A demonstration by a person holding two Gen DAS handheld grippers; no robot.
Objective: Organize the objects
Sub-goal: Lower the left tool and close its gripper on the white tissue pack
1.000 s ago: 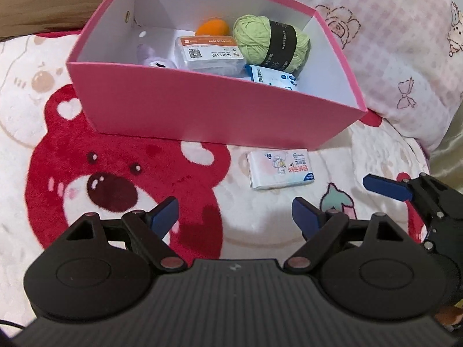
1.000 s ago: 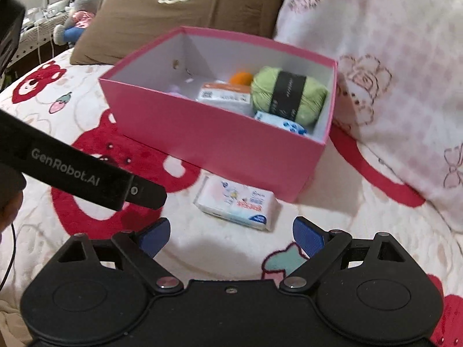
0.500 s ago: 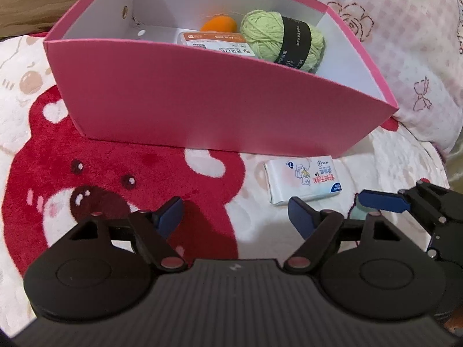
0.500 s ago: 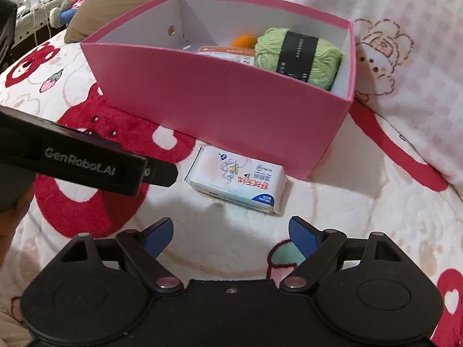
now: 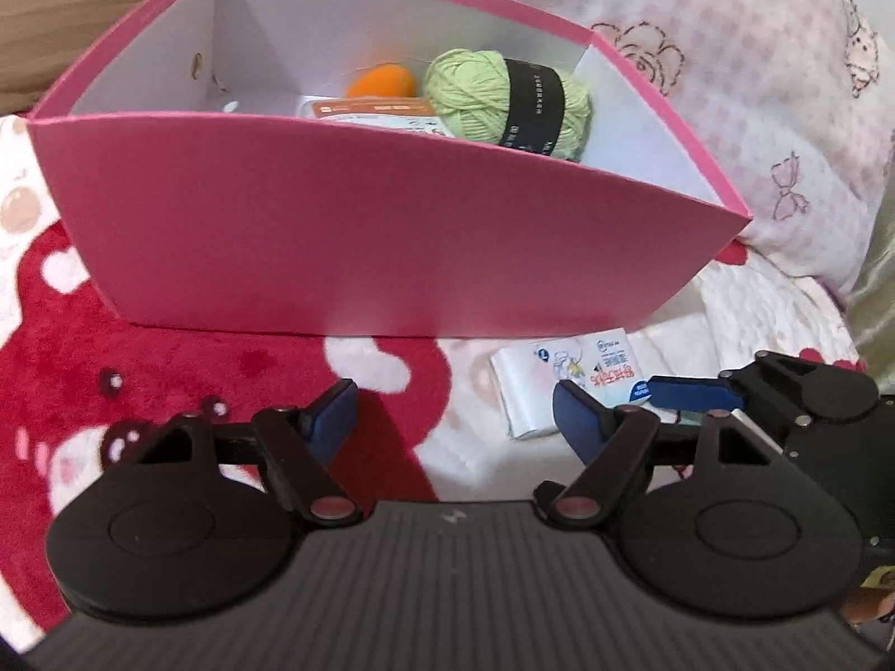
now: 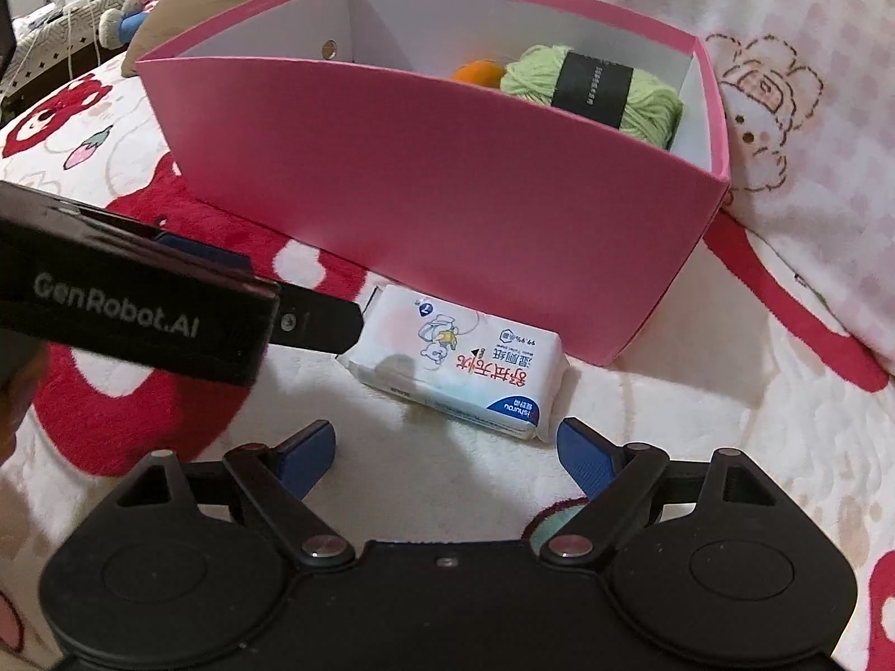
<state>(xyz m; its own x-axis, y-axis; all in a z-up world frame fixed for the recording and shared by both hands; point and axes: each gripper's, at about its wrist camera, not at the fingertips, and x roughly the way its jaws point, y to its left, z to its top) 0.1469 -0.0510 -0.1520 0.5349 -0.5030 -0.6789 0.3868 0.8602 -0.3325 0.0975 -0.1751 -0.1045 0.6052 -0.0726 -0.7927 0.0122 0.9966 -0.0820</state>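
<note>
My right tongs spread, empty, hovering just short of tissue pack lying on blanket beside pink box. My left tongs closing, nothing between. Pack likely goes into box with yarn.

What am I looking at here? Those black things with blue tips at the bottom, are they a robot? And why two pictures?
No robot: a person holds a two-finger grabber in each hand, and each carries its own camera looking along its fingers, hence two pictures. One shows the left gripper, its jaws closing with nothing between them; the other shows the right gripper, open and empty. Both point down at a pack of tissues lying on a bear-patterned blanket, just in front of a pink box. Inside the box are green yarn, something orange and a small packet. Nothing is held yet.
</note>
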